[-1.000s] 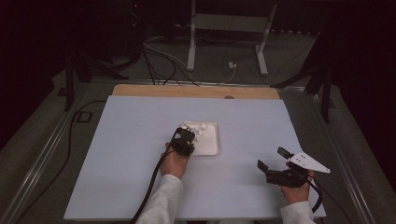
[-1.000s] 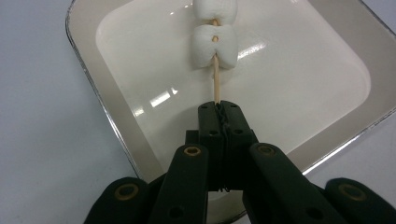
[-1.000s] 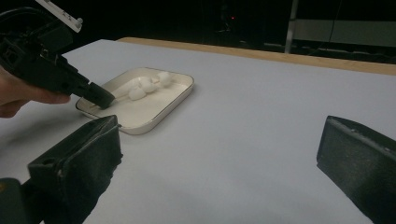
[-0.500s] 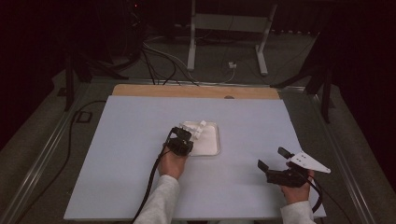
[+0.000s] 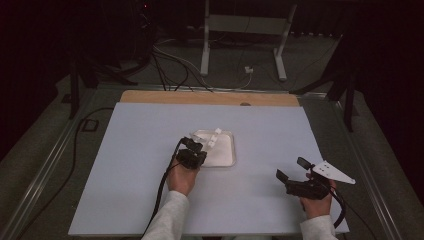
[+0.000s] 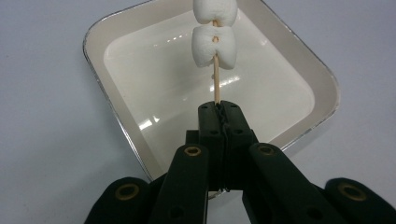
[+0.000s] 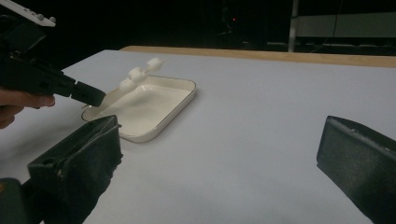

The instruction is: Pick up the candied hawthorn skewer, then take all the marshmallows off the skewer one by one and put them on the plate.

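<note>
Meanwhile we had lifted the skewer (image 6: 216, 83) of marshmallows (image 6: 214, 45) slightly over the white tray (image 5: 228, 159) mid-tabletop, left gripper (image 6: 219, 110) clamped shut on its stick; our right gripper (image 5: 289, 169) waited open near the right edge.

One tray (image 5: 227, 157), one skewer (image 6: 216, 86), three marshmallows (image 7: 138, 73).
</note>
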The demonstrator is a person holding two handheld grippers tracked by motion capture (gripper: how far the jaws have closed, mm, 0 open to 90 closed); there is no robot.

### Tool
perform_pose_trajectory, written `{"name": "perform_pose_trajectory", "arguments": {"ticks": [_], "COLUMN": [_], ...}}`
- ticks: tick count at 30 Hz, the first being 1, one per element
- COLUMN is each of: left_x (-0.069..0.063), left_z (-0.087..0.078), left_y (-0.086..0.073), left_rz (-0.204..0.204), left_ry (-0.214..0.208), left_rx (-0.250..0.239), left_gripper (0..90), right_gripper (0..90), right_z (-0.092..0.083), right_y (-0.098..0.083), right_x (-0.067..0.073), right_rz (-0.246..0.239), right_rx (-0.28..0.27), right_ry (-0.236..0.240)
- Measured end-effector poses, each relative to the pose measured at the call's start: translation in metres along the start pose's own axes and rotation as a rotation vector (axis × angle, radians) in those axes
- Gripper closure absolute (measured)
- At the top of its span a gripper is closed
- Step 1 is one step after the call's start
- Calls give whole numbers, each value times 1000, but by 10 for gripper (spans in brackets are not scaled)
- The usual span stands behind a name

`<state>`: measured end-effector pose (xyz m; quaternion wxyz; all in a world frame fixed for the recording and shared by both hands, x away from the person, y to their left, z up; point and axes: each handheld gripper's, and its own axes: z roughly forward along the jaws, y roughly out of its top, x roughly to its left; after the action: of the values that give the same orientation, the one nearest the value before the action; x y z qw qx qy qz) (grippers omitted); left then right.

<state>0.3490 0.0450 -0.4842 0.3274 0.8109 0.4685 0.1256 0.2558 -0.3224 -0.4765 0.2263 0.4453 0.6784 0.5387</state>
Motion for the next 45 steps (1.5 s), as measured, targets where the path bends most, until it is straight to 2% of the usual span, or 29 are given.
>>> {"name": "perform_pose_trajectory", "arguments": {"ticks": [3, 10, 18, 23, 24, 30, 33, 35, 39, 40, 45], "left_x": [-1, 4, 7, 11, 12, 13, 12, 12, 13, 12, 10], "left_z": [-3, -17, -33, -42, -44, -52, -57, -59, -64, -65, -69], "left_y": [-1, -2, -7, -15, -16, -25, -31, -34, -40, -40, -42], "left_rz": [13, 9, 32, 36, 41, 54, 62, 71, 74, 77, 86], "left_ry": [-4, -24, -32, -42, -44, -59, -71, -79, -91, -92, -92], "left_rx": [-13, -66, -106, -136, -144, -176, -189, -198, -205, -206, -222], "left_gripper": [900, 900, 900, 900, 900, 900, 900, 900, 900, 900, 900], "right_gripper": [0, 0, 0, 0, 0, 0, 0, 0, 0, 0, 0], "right_z": [0, 5, 21, 37, 44, 67, 79, 87, 100, 109, 128], "right_y": [2, 13, 34, 51, 57, 79, 89, 93, 95, 95, 102], "right_x": [-1, -10, -7, 4, 9, 20, 26, 30, 36, 40, 60], "right_rz": [20, 81, 86, 56, 53, 80, 88, 95, 98, 102, 83], "right_rx": [-1, 6, 23, 49, 55, 60, 62, 76, 91, 106, 147], "right_ry": [3, 4, 26, 44, 63, 128, 185, 214, 234, 245, 292]}}
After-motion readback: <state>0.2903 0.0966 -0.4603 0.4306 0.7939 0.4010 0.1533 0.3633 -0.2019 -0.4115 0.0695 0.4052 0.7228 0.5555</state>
